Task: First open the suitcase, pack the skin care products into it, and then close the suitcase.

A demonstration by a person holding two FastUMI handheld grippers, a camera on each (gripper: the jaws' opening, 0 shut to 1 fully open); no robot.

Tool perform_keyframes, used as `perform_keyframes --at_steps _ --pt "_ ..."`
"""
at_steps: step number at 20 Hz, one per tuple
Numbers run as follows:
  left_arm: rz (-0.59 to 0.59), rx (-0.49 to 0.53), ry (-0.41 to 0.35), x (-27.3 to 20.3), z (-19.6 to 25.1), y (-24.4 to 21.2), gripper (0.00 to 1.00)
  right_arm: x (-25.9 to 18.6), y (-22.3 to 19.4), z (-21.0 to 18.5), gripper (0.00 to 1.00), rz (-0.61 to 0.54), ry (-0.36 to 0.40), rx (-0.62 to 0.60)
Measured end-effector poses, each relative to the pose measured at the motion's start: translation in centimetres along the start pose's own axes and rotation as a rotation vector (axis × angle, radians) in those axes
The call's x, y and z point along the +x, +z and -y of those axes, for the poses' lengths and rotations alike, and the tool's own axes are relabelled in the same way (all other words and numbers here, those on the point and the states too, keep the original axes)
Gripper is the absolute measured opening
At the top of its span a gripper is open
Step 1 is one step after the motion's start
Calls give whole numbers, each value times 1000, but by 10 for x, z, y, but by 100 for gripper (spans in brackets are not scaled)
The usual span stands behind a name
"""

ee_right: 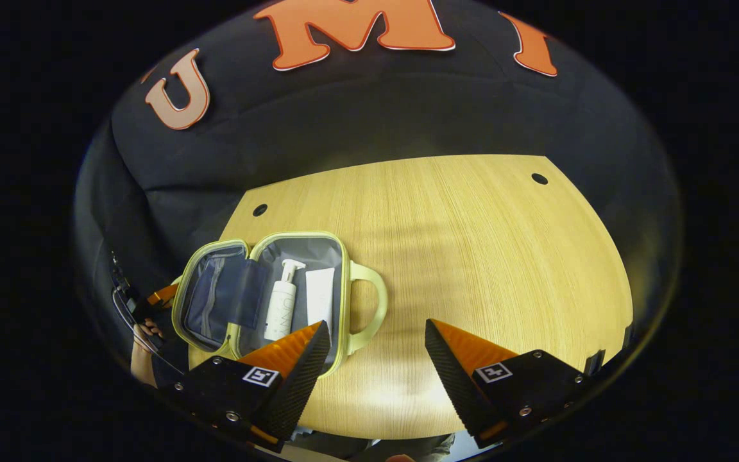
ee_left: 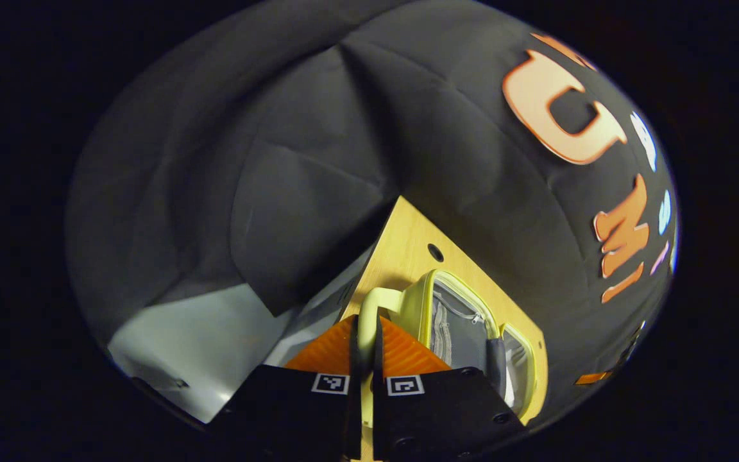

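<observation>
The suitcase [ee_right: 267, 292] lies open at the lower left of the right gripper view, a bottle [ee_right: 281, 301] and tube [ee_right: 320, 296] inside. The left gripper [ee_left: 367, 333] is clamped on a handle [ee_left: 376, 308]; the right gripper [ee_right: 376, 340] is spread, empty. The shell is judged light, stiff; the lid [ee_right: 209, 298] is best swung by its rim

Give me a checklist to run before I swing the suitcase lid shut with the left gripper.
1. suitcase open, lid folded out: ok.
2. pump bottle inside the base: ok.
3. tube beside it, inside: ok.
4. left gripper fingers pressed on the lid-side handle: ok.
5. right gripper open: ok.
6. right gripper out of the lid's swing: cannot tell; one finger overlaps the base's edge in the right gripper view.
</observation>
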State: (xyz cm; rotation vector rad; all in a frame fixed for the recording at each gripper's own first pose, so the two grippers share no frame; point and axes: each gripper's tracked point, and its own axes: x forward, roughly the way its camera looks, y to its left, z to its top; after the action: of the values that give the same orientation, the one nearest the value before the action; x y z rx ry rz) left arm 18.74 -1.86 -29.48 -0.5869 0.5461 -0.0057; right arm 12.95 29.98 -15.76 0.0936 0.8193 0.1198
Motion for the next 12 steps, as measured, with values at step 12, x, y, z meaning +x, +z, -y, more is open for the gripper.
perform_keyframes --at_steps 12 --pt "61 376 -157 -95 260 43 7 -64 98 39 95 348 70 -1"
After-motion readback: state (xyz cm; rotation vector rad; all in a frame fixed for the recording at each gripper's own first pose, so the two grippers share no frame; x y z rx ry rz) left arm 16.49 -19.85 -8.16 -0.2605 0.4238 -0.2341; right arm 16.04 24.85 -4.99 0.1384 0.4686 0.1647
